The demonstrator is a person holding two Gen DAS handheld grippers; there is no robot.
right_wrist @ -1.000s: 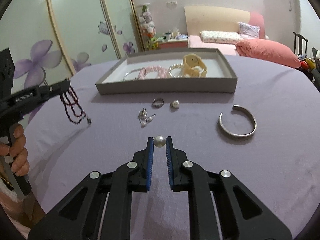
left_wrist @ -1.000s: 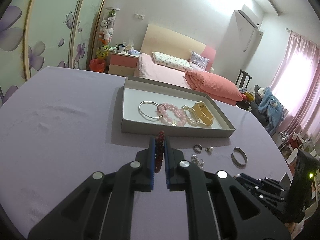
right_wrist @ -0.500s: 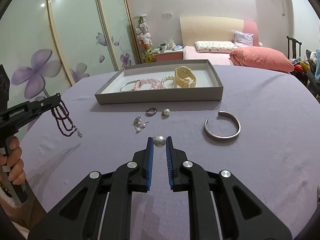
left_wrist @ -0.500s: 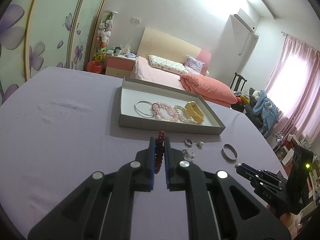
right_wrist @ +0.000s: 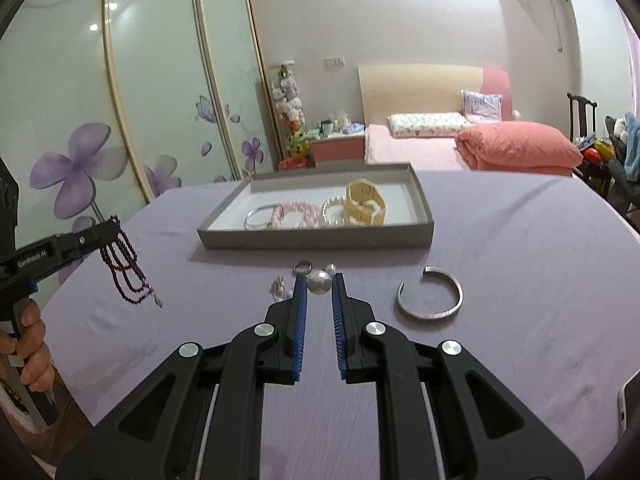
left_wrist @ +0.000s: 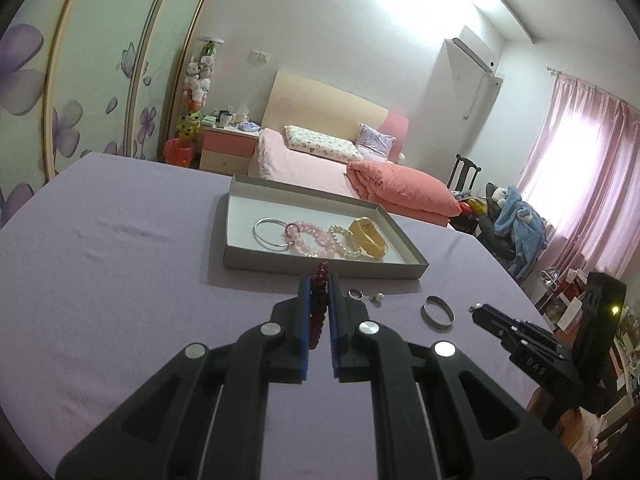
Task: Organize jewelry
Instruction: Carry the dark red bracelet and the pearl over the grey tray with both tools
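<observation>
My left gripper (left_wrist: 319,280) is shut on a dark red bead necklace (left_wrist: 319,304); in the right wrist view its loops (right_wrist: 125,276) dangle above the purple table at the left. My right gripper (right_wrist: 319,280) is shut on a large pearl earring (right_wrist: 319,282), lifted off the cloth. The grey tray (left_wrist: 320,269) ahead holds a silver bangle (left_wrist: 271,233), pink beads (left_wrist: 316,238), a pearl bracelet (left_wrist: 344,246) and a yellow watch (left_wrist: 367,237). On the cloth near the tray lie a ring (left_wrist: 355,293), a small pearl stud (left_wrist: 377,298), a clear earring pair (right_wrist: 279,286) and an open silver cuff (right_wrist: 430,297).
The purple tablecloth (right_wrist: 520,264) covers a round table whose edge curves away on the right. A phone's corner (right_wrist: 630,404) lies at the near right edge. A bed, wardrobe doors and a chair stand beyond the table. A person's hand (right_wrist: 30,344) holds the left gripper's handle.
Both grippers have risen and drawn back from the tray, each keeping its piece. The tray and loose jewelry look smaller and lower in both views.
</observation>
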